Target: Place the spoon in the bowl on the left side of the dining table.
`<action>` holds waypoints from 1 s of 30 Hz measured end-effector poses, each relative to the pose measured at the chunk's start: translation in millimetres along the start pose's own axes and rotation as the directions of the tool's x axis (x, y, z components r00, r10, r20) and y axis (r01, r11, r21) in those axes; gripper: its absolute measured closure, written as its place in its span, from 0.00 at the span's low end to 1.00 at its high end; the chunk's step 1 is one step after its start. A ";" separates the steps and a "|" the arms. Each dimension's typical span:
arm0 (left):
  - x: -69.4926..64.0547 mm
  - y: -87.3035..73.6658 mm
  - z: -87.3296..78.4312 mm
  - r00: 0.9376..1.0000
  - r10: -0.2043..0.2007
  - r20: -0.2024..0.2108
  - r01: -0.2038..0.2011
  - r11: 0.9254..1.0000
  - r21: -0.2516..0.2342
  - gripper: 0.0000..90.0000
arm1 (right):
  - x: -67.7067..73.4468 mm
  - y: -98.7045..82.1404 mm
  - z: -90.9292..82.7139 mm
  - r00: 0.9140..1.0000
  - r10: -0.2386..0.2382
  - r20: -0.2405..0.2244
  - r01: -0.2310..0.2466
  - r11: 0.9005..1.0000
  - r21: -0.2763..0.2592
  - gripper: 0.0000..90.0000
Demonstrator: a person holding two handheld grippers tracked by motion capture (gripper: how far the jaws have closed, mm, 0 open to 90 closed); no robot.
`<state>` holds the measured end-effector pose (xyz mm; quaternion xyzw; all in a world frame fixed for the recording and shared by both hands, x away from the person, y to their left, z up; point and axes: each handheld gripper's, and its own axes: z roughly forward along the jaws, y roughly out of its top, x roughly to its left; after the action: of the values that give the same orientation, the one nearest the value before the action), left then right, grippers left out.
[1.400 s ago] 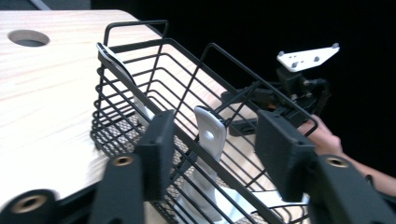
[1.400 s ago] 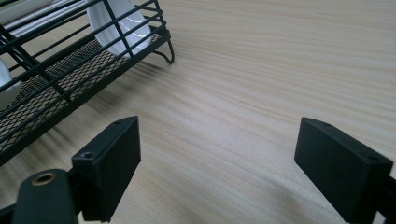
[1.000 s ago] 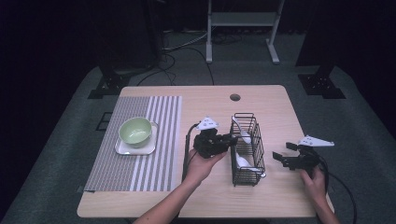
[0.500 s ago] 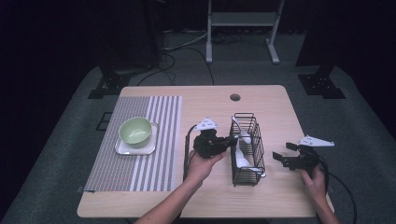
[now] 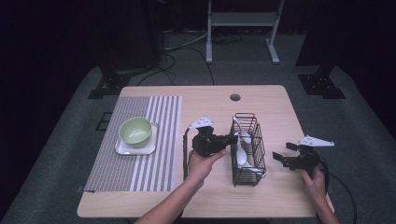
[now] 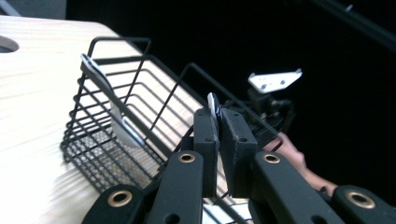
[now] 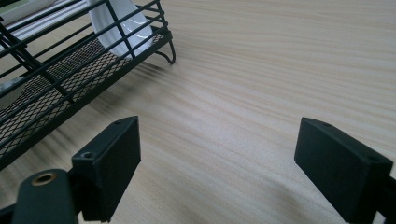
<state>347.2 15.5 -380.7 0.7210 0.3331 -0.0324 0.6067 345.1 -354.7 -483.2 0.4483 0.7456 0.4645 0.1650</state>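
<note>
A black wire basket (image 5: 256,140) stands on the wooden table right of centre. My left gripper (image 5: 231,139) reaches level over the basket's left rim. Its jaws are shut on the thin handle of a white spoon (image 5: 240,151) whose bowl hangs inside the basket. In the left gripper view the handle's edge (image 6: 213,105) sticks up between the closed pads of my left gripper (image 6: 218,119). A second white utensil (image 5: 236,123) leans at the basket's far end. My right gripper (image 5: 282,156) rests open right of the basket, jaws wide over bare wood (image 7: 219,154).
A green bowl (image 5: 136,130) sits on a white square plate (image 5: 122,150) on a striped placemat (image 5: 154,168) at the left. A round cable hole (image 5: 235,97) lies near the table's far edge. Bare wood lies between the placemat and the basket.
The white spoon in the basket stands a little more upright at the left gripper's jaws. Both hands have kept their places.
</note>
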 end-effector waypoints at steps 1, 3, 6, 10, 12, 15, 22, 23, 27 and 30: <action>0.2 0.4 -0.8 1.000 -0.006 0.007 0.006 1.000 -0.006 0.95 | 0.0 0.0 0.0 1.000 0.000 0.000 0.000 1.000 0.000 0.15; 0.0 1.4 -2.0 0.999 -0.024 0.023 0.025 1.000 -0.015 0.95 | 0.0 0.0 0.0 1.000 0.000 0.001 0.000 1.000 0.000 0.15; -1.2 2.6 -2.7 0.998 -0.042 0.042 0.043 0.999 -0.024 0.95 | -0.3 0.0 -0.1 1.000 0.003 0.001 -0.003 1.000 0.000 0.15; -2.6 5.0 -4.1 0.997 -0.056 0.057 0.058 0.998 -0.033 0.95 | -0.4 0.0 -0.1 1.000 0.005 0.001 -0.005 1.000 0.000 0.15; -3.1 5.6 -4.6 0.996 -0.063 0.062 0.066 0.997 -0.039 0.95 | -0.4 0.0 -0.1 1.000 0.005 0.001 -0.005 1.000 0.000 0.15; -4.1 8.1 -7.0 0.994 -0.075 0.075 0.079 0.996 -0.049 0.95 | -0.5 0.0 -0.2 1.000 0.006 0.001 -0.006 1.000 -0.001 0.15; -6.3 12.1 -12.0 0.991 -0.095 0.091 0.101 0.992 -0.074 0.95 | -0.7 -0.1 -0.3 1.000 0.008 0.001 -0.008 1.000 -0.001 0.15; -5.8 12.1 -12.4 0.990 -0.101 0.094 0.108 0.991 -0.079 0.95 | -0.6 -0.1 -0.3 1.000 0.008 0.002 -0.008 1.000 -0.001 0.15; -6.2 14.1 -15.5 0.986 -0.124 0.113 0.135 0.987 -0.092 0.95 | -0.7 0.0 -0.3 1.000 0.011 0.004 -0.011 1.000 0.000 0.15; -8.3 17.1 -18.8 0.985 -0.127 0.119 0.139 0.985 -0.101 0.95 | -1.0 0.0 -0.2 1.000 0.013 0.006 -0.013 1.000 0.000 0.15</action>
<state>342.9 28.0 -357.5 0.6600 0.3472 -0.0950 0.6594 345.5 -355.6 -483.2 0.4546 0.7422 0.4642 0.1643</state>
